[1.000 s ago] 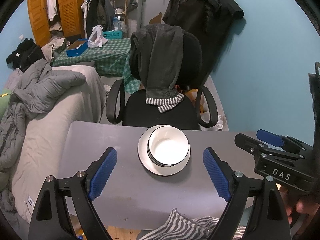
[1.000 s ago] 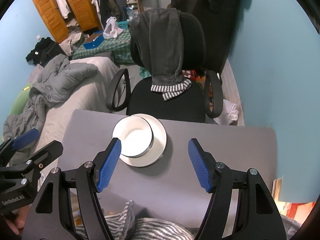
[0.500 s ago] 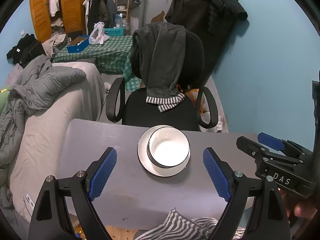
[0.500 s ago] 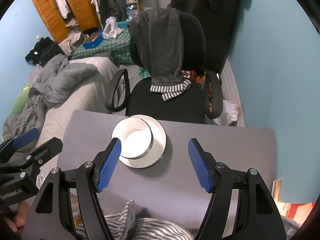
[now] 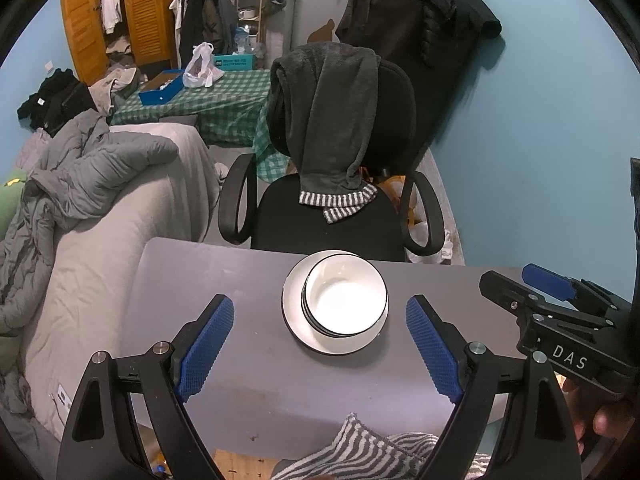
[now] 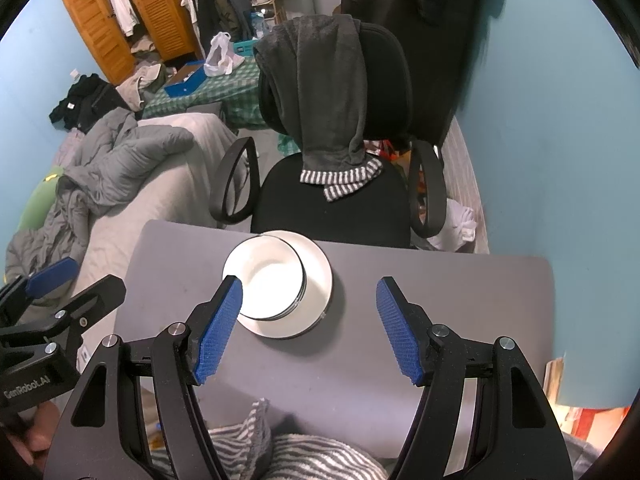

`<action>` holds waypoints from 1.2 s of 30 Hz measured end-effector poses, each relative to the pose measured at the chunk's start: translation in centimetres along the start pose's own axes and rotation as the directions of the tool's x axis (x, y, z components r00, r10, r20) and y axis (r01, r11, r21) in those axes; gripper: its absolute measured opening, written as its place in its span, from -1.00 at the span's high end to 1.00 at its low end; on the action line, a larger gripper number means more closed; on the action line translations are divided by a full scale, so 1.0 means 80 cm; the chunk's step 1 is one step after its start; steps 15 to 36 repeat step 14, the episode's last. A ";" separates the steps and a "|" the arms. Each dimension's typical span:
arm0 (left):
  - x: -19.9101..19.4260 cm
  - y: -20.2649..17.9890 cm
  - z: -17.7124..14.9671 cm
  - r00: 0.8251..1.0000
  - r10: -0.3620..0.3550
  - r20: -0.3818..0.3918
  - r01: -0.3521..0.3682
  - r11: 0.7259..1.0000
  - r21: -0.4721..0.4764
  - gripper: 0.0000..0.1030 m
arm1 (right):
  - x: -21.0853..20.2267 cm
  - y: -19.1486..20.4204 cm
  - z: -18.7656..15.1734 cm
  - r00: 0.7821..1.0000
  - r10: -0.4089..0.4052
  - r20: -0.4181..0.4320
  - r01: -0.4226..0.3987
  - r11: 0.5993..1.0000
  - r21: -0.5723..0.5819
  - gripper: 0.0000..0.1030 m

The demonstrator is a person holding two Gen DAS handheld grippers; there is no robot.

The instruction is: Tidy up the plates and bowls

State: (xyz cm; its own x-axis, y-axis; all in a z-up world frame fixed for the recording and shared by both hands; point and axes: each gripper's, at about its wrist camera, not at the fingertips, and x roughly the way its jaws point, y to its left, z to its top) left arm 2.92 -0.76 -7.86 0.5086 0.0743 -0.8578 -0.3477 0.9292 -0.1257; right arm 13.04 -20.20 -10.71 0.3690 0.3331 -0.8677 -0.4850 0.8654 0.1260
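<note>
A stack of white bowls with dark rims (image 5: 345,301) (image 6: 266,286) sits on a white plate (image 5: 295,320) (image 6: 318,276) near the far edge of the grey table (image 5: 224,280) (image 6: 440,280). My left gripper (image 5: 320,346) hangs open above the table, short of the stack, with nothing between its blue pads. My right gripper (image 6: 310,328) is open too and holds nothing; its left pad (image 6: 218,330) overlaps the bowls' near rim in the picture. Each gripper shows at the edge of the other's view: the right gripper (image 5: 560,312), the left gripper (image 6: 52,308).
A black office chair (image 5: 332,216) with a dark garment over its back stands just behind the table. A bed with a grey duvet (image 5: 88,184) lies to the left. A blue wall (image 5: 540,140) is on the right. Striped cloth (image 5: 360,448) lies at the near table edge.
The left wrist view has shifted slightly, with the room sliding a little; the bowls and plate have not moved and both grippers stay open.
</note>
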 end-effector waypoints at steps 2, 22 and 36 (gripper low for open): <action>0.000 0.000 0.000 1.000 0.001 0.001 -0.001 1.000 -0.001 -0.73 | 0.000 0.000 0.000 1.000 0.000 -0.001 0.000 1.000 -0.001 -0.33; -0.003 0.008 0.000 1.000 -0.010 -0.004 0.010 1.000 -0.003 -0.73 | 0.007 -0.002 0.003 1.000 0.000 -0.013 0.000 1.000 0.001 -0.33; -0.003 0.008 0.000 1.000 -0.010 -0.004 0.010 1.000 -0.003 -0.73 | 0.007 -0.002 0.003 1.000 0.000 -0.013 0.000 1.000 0.001 -0.33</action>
